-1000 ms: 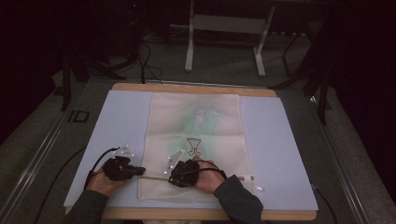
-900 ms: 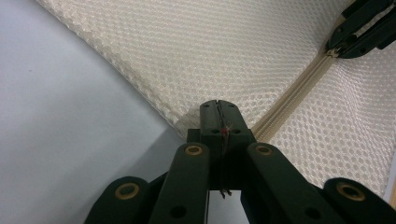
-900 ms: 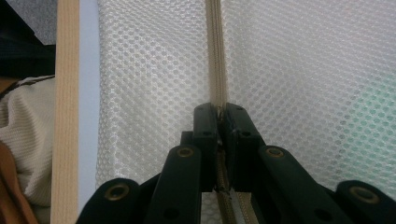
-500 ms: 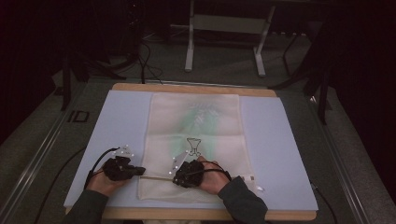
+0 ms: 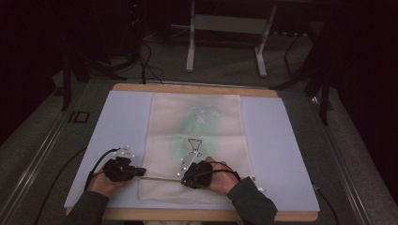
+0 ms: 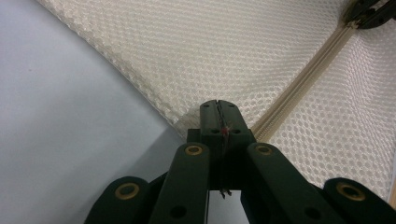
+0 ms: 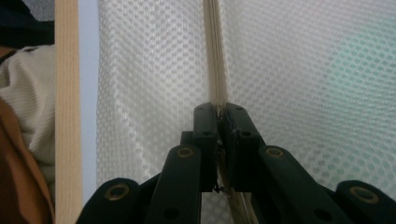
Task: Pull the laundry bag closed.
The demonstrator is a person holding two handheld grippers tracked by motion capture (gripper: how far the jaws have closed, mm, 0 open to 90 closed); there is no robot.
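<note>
A cream mesh bag (image 5: 197,126) lies flat on a pale blue mat (image 5: 117,126), with a green shape (image 5: 202,117) showing through it. Its zipper (image 5: 159,178) runs across near the front edge. My left gripper (image 5: 142,172) is shut on the bag's left edge at the zipper's end (image 6: 218,105). My right gripper (image 5: 184,177) sits farther right on the same zipper line. Its jaws (image 7: 221,108) are pinched shut on the zipper (image 7: 215,56). What exactly lies between the pads is hidden. The mesh (image 6: 196,51) is slightly taut between the two grippers.
The mat lies on a wooden table (image 5: 187,87) whose front edge (image 7: 67,116) is close to my hands. A thin dark wire-like outline (image 5: 193,146) lies on the bag just beyond the right gripper. Stand legs (image 5: 190,42) and cables are on the floor behind.
My right gripper has slid a little to the right along the zipper. The left gripper has held still.
</note>
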